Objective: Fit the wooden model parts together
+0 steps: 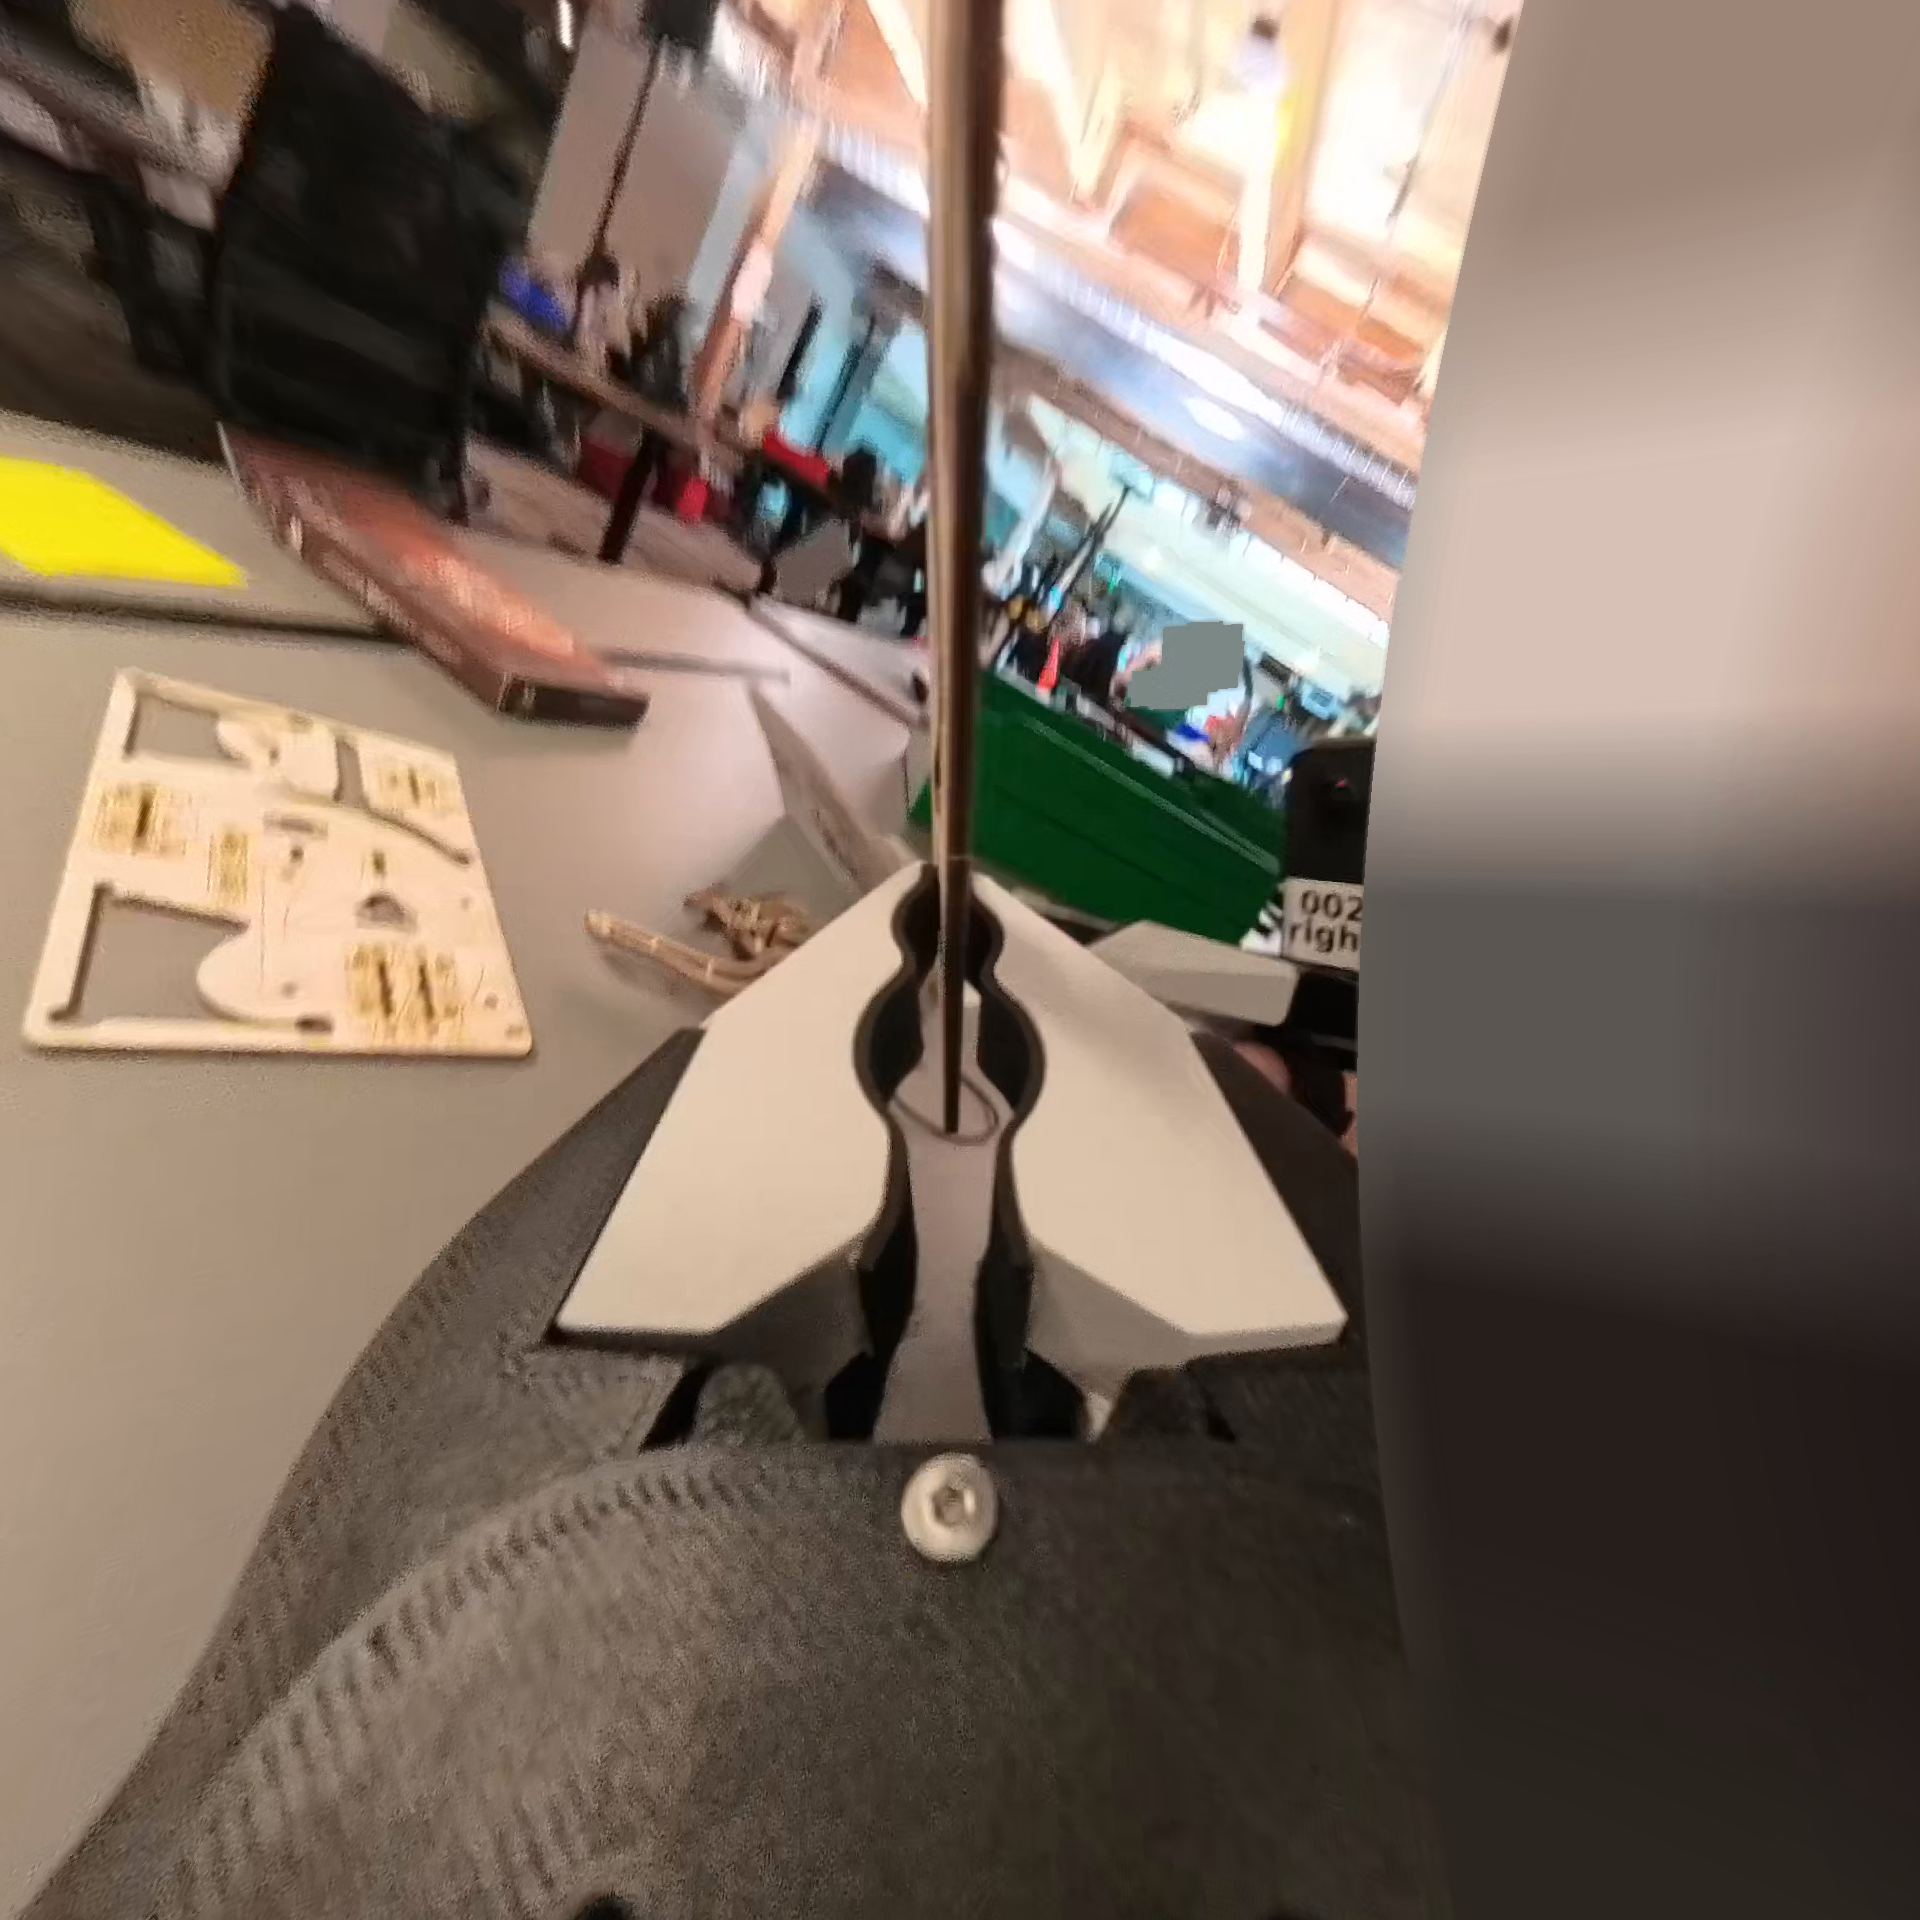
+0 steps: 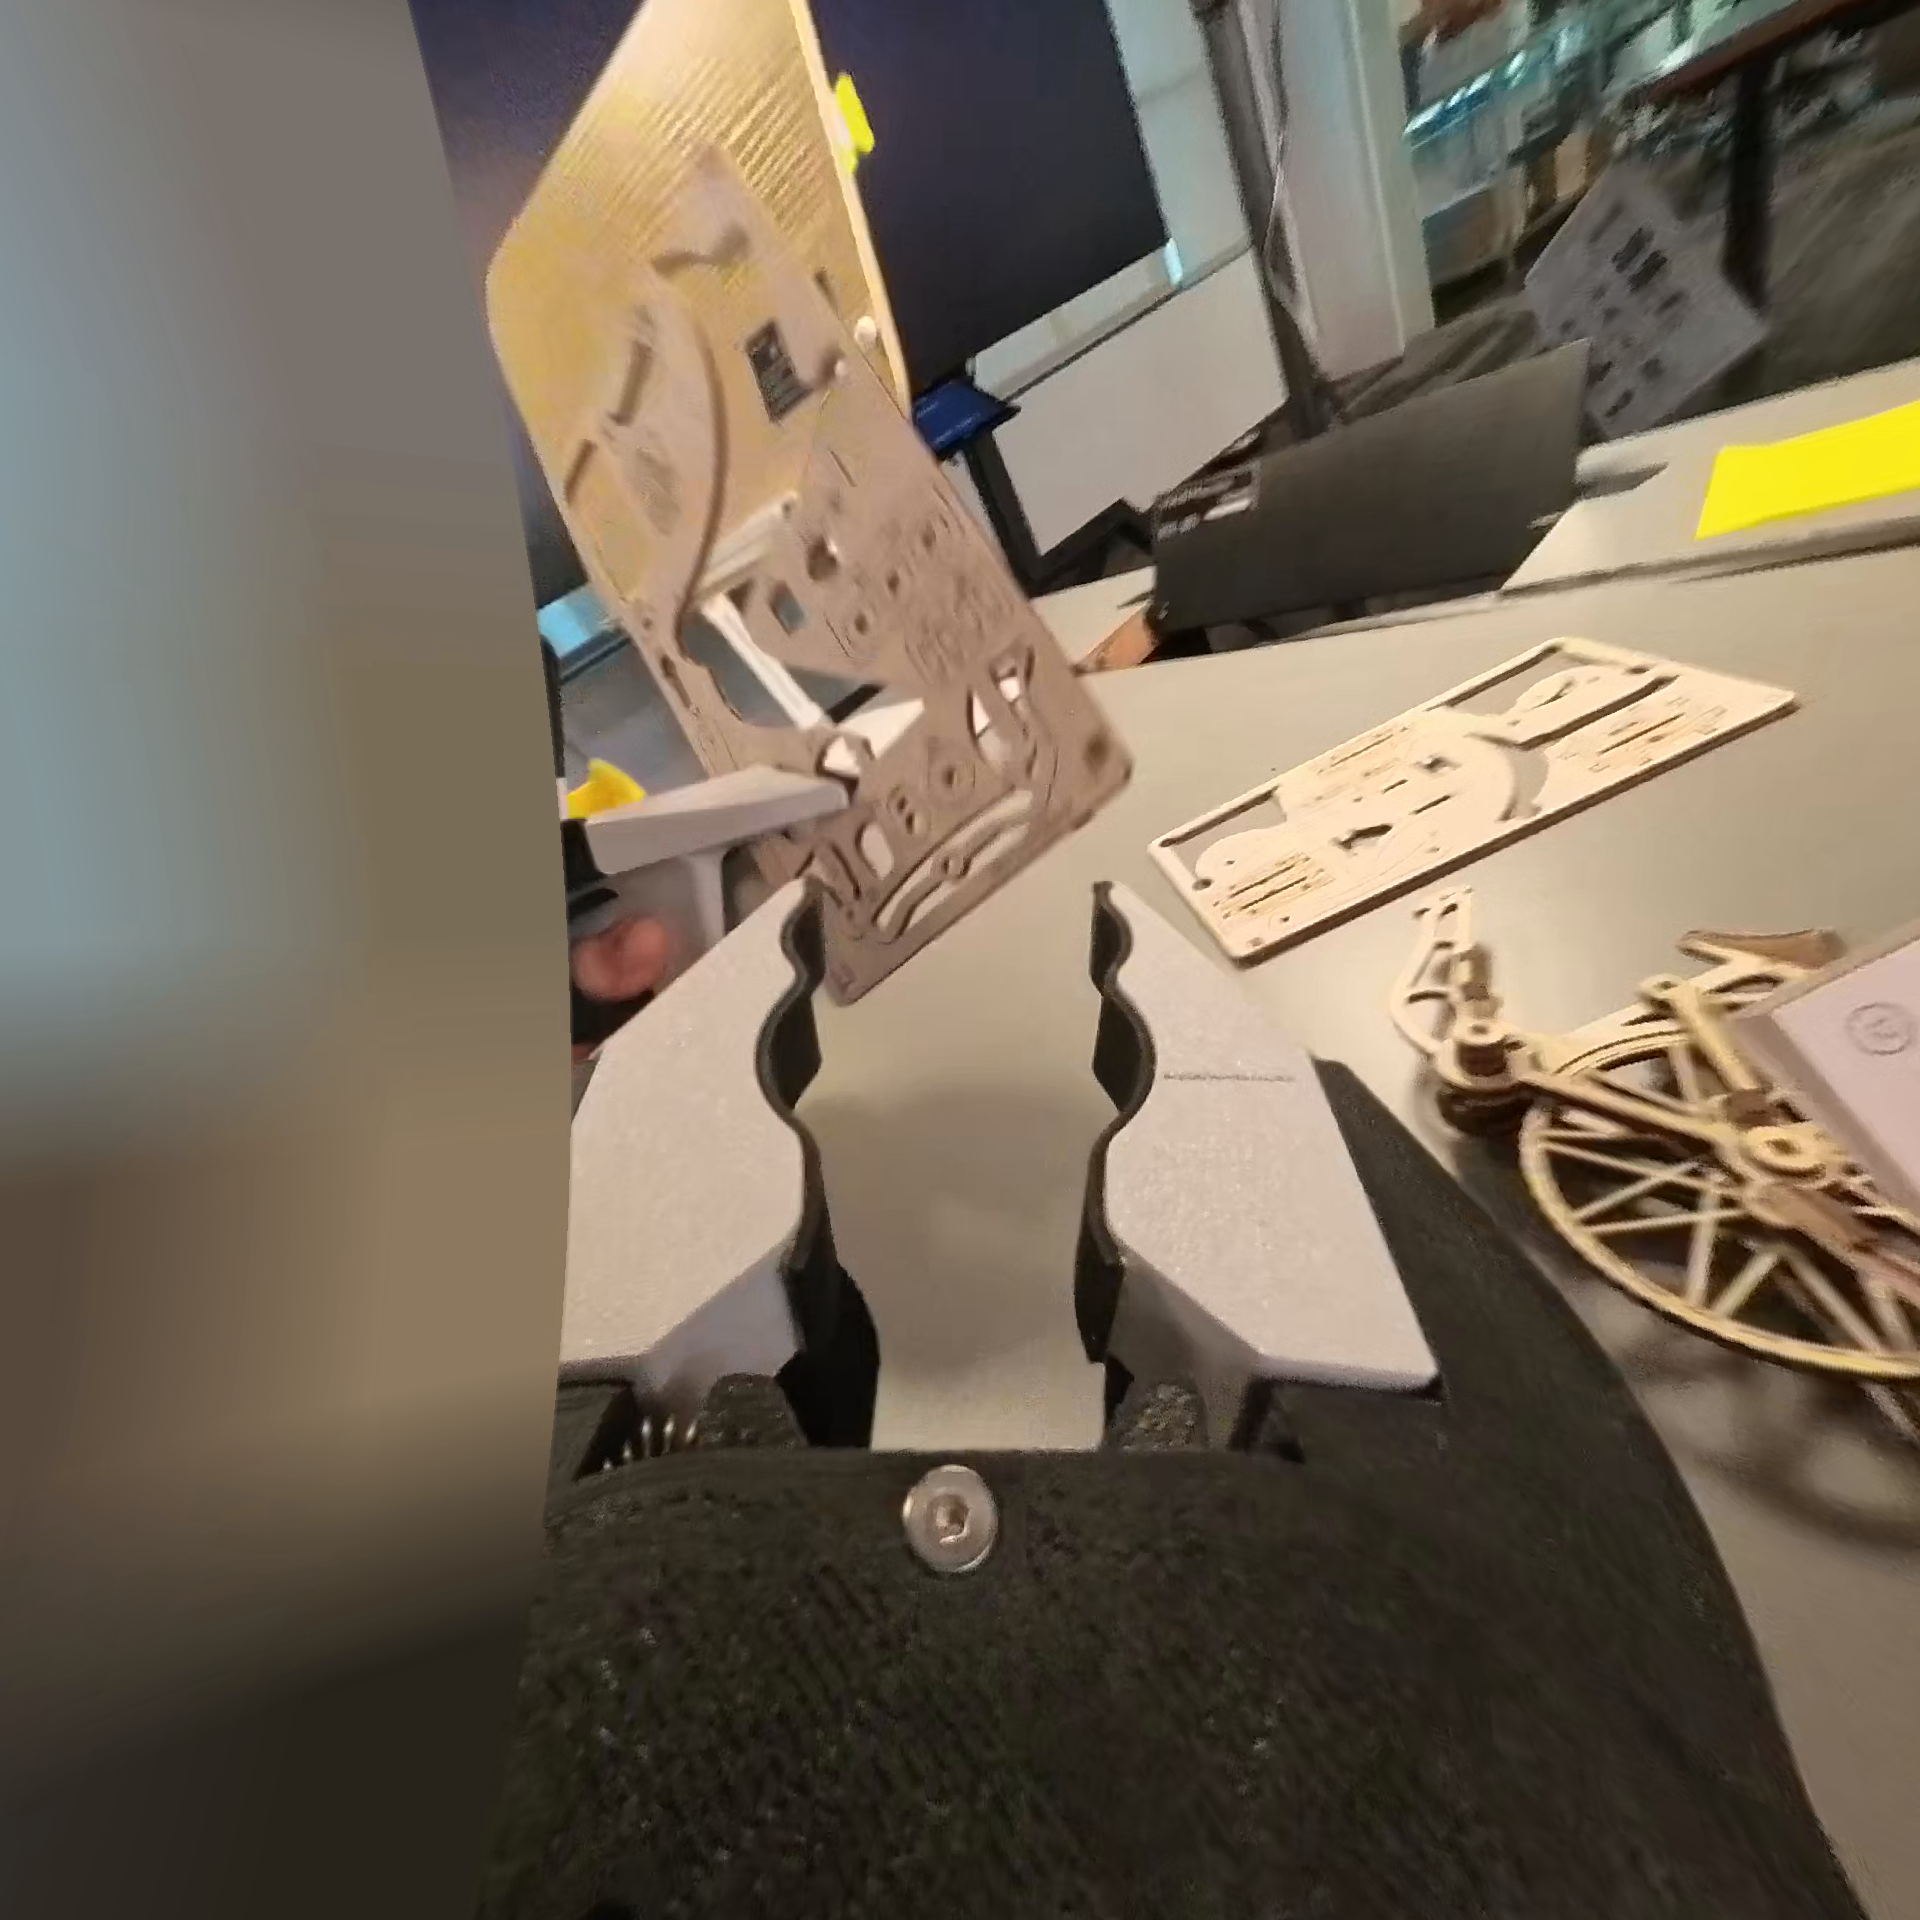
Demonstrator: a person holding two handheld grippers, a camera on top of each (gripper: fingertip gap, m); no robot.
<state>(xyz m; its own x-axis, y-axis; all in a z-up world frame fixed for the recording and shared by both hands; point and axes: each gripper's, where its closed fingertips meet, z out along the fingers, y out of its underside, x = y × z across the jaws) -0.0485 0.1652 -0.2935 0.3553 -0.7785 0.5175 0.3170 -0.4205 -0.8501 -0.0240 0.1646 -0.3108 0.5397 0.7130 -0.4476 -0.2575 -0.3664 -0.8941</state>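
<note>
My left gripper [image 1: 951, 894] is shut on a thin wooden parts sheet [image 1: 958, 468], seen edge-on and standing upright between the fingers. The right wrist view shows that same sheet [image 2: 790, 540] held up tilted above the grey table, with the left gripper's finger [image 2: 717, 816] at its lower left. My right gripper [image 2: 951, 925] is open and empty, low over the table just in front of the sheet's bottom corner. A second wooden parts sheet [image 1: 275, 868] [image 2: 1455, 790] lies flat on the table. A partly built wooden model with a spoked wheel [image 2: 1704, 1153] lies to the right; it also shows in the left wrist view [image 1: 717, 935].
A brown box [image 1: 436, 592] and a yellow sheet [image 1: 104, 520] [image 2: 1818, 478] lie farther back on the grey table [image 2: 1299, 1039]. A green crate [image 1: 1091, 810] stands beyond the table edge. A dark laptop-like object [image 2: 1382, 509] sits behind. A white card [image 2: 1860, 1049] is at the right edge.
</note>
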